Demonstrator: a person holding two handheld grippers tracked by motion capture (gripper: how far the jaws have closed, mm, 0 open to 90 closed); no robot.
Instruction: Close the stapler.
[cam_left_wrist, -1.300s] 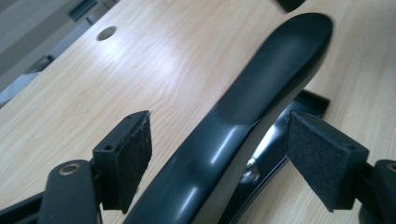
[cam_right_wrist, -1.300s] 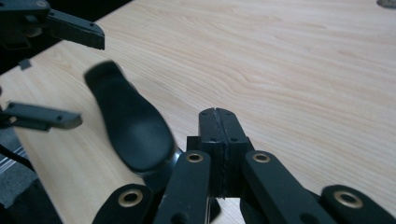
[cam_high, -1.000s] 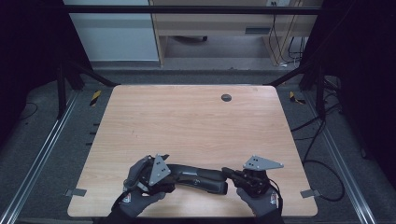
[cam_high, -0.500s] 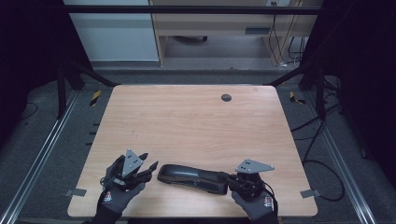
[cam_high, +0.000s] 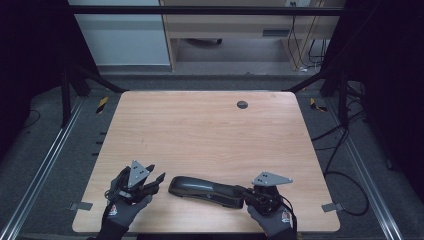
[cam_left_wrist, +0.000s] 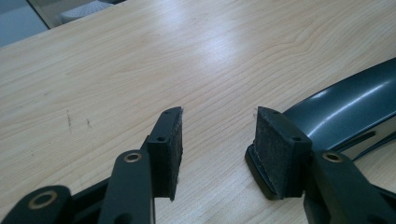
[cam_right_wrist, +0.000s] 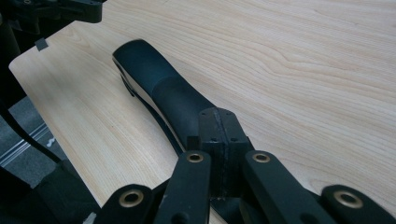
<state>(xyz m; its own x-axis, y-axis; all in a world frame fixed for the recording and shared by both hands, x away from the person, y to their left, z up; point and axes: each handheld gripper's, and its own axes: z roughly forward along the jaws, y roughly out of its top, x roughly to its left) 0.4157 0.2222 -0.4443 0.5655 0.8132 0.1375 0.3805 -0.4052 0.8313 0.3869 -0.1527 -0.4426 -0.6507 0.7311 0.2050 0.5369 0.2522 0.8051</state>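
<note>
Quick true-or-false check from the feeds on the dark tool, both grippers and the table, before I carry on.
1. The right gripper is closed at one end of the dark tool. True.
2. The left gripper grips the tool's other end. False: its pads stand apart over bare wood, the tool beside them.
3. The tool lies flat on the table. True.
4. The tool sits at the table's far edge. False: it lies near the person's edge.
5. A dark round hole sits near the far edge. True.

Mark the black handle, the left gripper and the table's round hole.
black handle (cam_high: 200, 188): high view, middle of its body.
left gripper (cam_left_wrist: 217, 140): left gripper view, midway between its open fingertips.
round hole (cam_high: 242, 104): high view, its centre, far side of the table.
</note>
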